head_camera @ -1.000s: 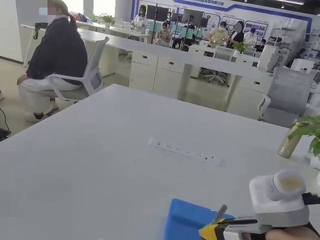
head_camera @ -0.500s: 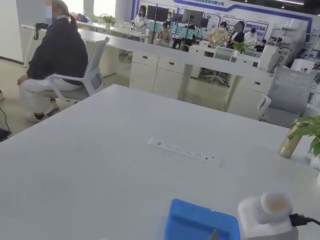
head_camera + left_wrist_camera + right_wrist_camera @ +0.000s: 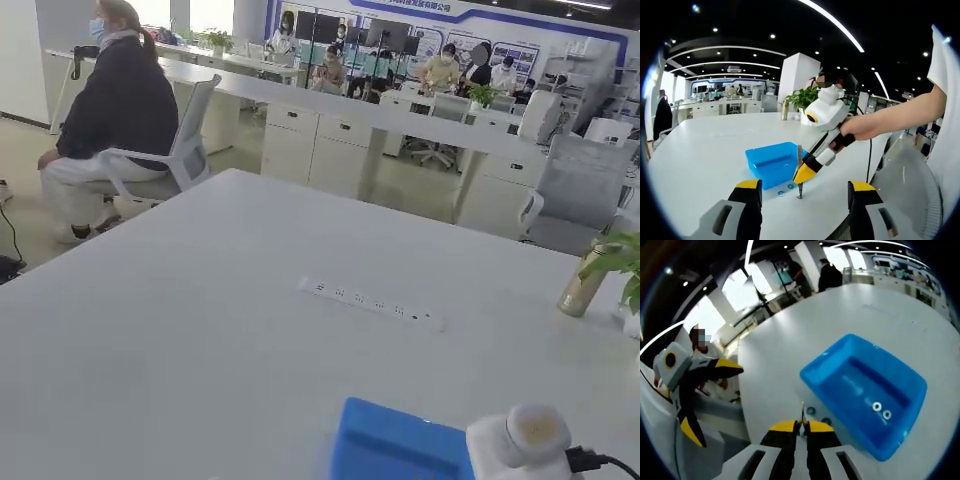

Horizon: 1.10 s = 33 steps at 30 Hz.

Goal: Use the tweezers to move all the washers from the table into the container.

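The right gripper [image 3: 802, 427] has its yellow-tipped jaws pressed together on the tweezers [image 3: 802, 415]. Their thin points stick out just ahead of the jaws, angled down at the white table [image 3: 770, 355]. In the left gripper view the tweezers stand almost upright with the points at the table surface, though I cannot tell whether they touch it. A hand [image 3: 860, 127] grips the right gripper from behind.

Just past the points, slightly to their right, two loose washers [image 3: 811, 410] lie on the table close to the near wall of the blue container [image 3: 827, 382]. Two other washers [image 3: 877, 406] rest side by side on the container's floor, further ahead and to the right of the tweezers.

Off to the left of the right gripper, well apart from it, the left gripper [image 3: 805, 187] is held with its jaws spread wide and aimed toward the tweezers and the container.

Beyond the container, further across the table, a white power strip [image 3: 370, 300] lies flat. A leafy plant [image 3: 612, 262] stands at the far right edge. Past the table's far left, a person [image 3: 115, 100] sits in an office chair [image 3: 175, 150].
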### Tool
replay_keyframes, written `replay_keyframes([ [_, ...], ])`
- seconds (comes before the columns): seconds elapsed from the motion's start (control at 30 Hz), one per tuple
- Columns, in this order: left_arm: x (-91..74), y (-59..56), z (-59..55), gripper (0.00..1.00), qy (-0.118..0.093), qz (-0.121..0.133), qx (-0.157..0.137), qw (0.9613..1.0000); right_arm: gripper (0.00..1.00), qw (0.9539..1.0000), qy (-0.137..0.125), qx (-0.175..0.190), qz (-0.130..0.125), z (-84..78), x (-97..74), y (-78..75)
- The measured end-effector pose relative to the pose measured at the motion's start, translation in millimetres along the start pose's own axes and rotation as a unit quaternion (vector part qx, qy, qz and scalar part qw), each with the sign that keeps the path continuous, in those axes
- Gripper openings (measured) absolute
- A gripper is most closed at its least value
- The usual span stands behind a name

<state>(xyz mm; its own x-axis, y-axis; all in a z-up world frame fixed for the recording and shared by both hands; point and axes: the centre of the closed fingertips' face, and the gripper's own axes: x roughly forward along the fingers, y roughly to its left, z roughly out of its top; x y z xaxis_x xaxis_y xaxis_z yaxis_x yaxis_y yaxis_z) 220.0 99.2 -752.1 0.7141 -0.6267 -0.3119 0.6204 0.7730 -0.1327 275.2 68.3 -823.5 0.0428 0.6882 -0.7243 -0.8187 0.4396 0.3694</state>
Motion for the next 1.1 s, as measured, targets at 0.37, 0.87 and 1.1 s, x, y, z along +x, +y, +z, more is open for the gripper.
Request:
replay_keyframes([
  [0.37, 0.3, -0.4, -1.5, 0.69, 0.004, -0.002, 0.003, 1.0000, 0.04, 0.9942, 0.016, -0.104, -0.023, -4.2, 3.3, 15.8],
  [0.87, 0.4, -1.1, -2.5, 0.68, 0.008, -0.002, 0.004, 1.0000, 0.03, 0.9760, 0.011, -0.212, -0.049, -12.1, 2.8, 21.8],
  [1.1, -0.8, 4.8, -4.3, 0.67, 0.010, 0.011, -0.009, 0.9999, 0.03, 0.9814, -0.010, -0.183, -0.059, -11.5, 1.1, 17.4],
])
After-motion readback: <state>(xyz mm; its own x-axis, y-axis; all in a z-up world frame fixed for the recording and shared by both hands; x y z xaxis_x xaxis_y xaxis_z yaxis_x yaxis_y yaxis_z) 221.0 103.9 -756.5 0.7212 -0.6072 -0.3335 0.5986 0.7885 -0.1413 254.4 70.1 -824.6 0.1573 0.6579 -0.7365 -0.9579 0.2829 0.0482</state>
